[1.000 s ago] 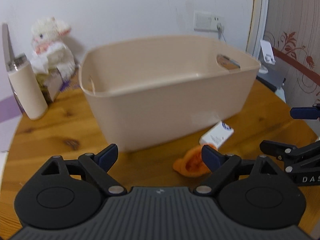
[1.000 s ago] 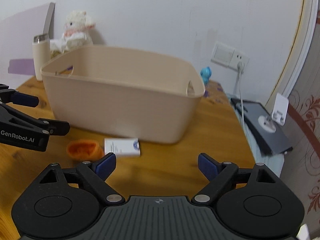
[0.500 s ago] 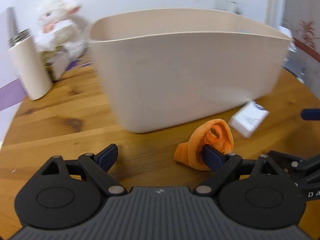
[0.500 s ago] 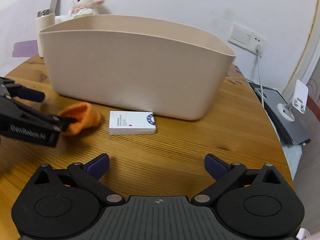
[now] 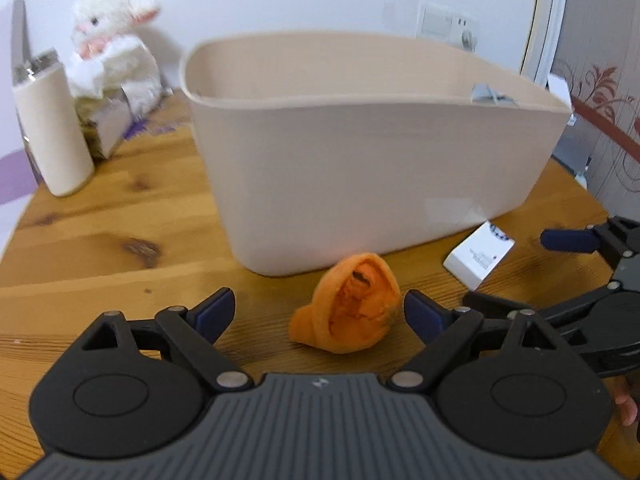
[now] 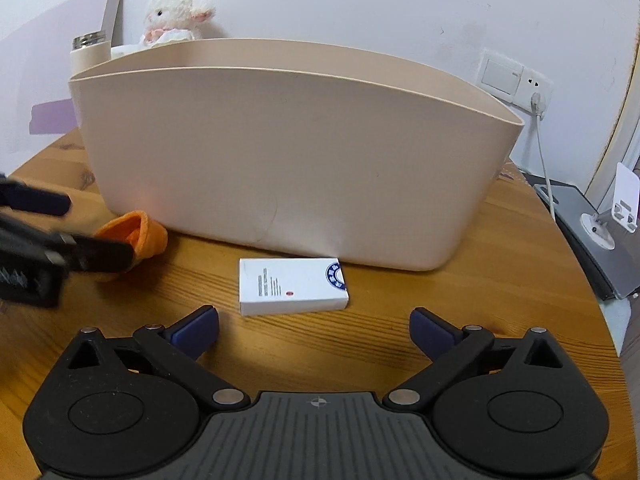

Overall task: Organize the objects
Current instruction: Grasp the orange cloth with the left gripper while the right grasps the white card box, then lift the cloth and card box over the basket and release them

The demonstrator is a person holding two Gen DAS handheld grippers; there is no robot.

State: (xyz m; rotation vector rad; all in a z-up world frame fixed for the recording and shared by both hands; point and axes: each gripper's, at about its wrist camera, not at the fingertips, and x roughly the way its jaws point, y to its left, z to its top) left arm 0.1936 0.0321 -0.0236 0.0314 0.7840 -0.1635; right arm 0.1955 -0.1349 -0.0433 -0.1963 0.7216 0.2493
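Note:
A beige plastic bin (image 5: 372, 152) stands on the round wooden table (image 5: 120, 240); it also shows in the right wrist view (image 6: 288, 160). An orange rolled cloth (image 5: 352, 308) lies in front of the bin, between the fingers of my open left gripper (image 5: 320, 312), not gripped. A white card box (image 6: 292, 290) lies flat just ahead of my open right gripper (image 6: 314, 328). The box (image 5: 478, 254) and the right gripper's fingers (image 5: 568, 240) show at the right of the left wrist view. The left gripper's finger (image 6: 96, 256) partly hides the cloth (image 6: 140, 232) in the right wrist view.
A cream tumbler (image 5: 52, 132), a white plush lamb (image 5: 116, 52) and a tissue box stand at the back left. A wall socket with a plugged cable (image 6: 536, 100) is at the right, with a dark device and a white stand (image 6: 612, 216) beyond the table edge.
My left gripper moved right and forward, so the orange cloth now lies between its fingers. My right gripper moved closer to the white box. Both stayed open.

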